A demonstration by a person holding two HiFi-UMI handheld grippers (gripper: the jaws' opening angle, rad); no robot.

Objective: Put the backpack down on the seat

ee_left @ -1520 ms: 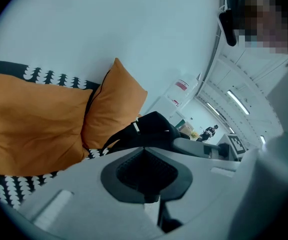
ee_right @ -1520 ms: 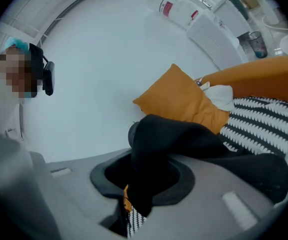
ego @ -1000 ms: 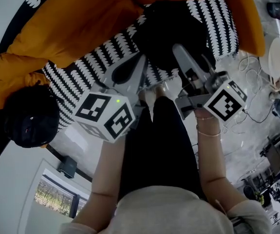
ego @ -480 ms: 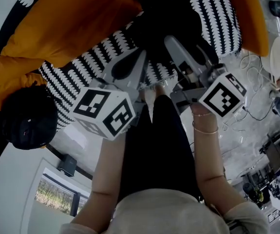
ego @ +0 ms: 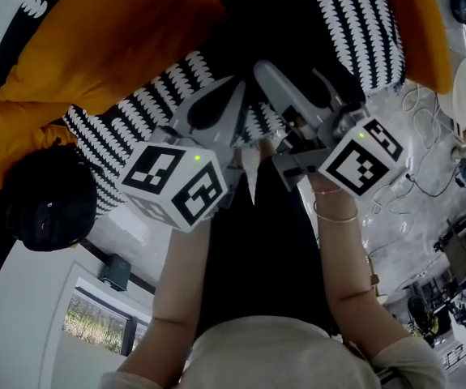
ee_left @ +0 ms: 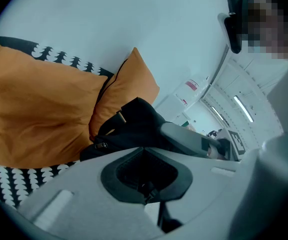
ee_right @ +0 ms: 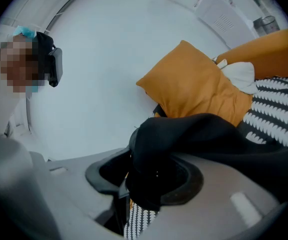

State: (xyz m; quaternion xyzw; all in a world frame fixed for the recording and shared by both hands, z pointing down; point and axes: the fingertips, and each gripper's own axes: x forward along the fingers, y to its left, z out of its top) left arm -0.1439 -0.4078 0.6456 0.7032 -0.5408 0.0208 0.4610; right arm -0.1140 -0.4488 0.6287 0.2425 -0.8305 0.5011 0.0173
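The black backpack [ego: 277, 35] lies on the black-and-white patterned seat [ego: 156, 96] of a sofa, against orange cushions [ego: 111, 47]. My right gripper [ego: 293, 75] reaches onto its near side. Its jaws are opening, and a fold of the backpack's black fabric [ee_right: 194, 134] still drapes loosely between them over the jaw recess. My left gripper [ego: 233, 89] hovers just left of the backpack over the seat's front edge. Its jaws stand together with nothing seen between them. In the left gripper view the backpack [ee_left: 133, 121] sits ahead with the right gripper [ee_left: 194, 141] on it.
A round black object [ego: 50, 201] lies at the sofa's left end. An orange cushion with a white tag [ee_right: 199, 86] stands behind the backpack. The person's black-clad legs [ego: 265, 233] are right below the grippers. Cables [ego: 423, 177] and clutter lie on the pale floor at the right.
The right gripper has slid up and left along the backpack and its jaws have spread. The left gripper has barely moved.
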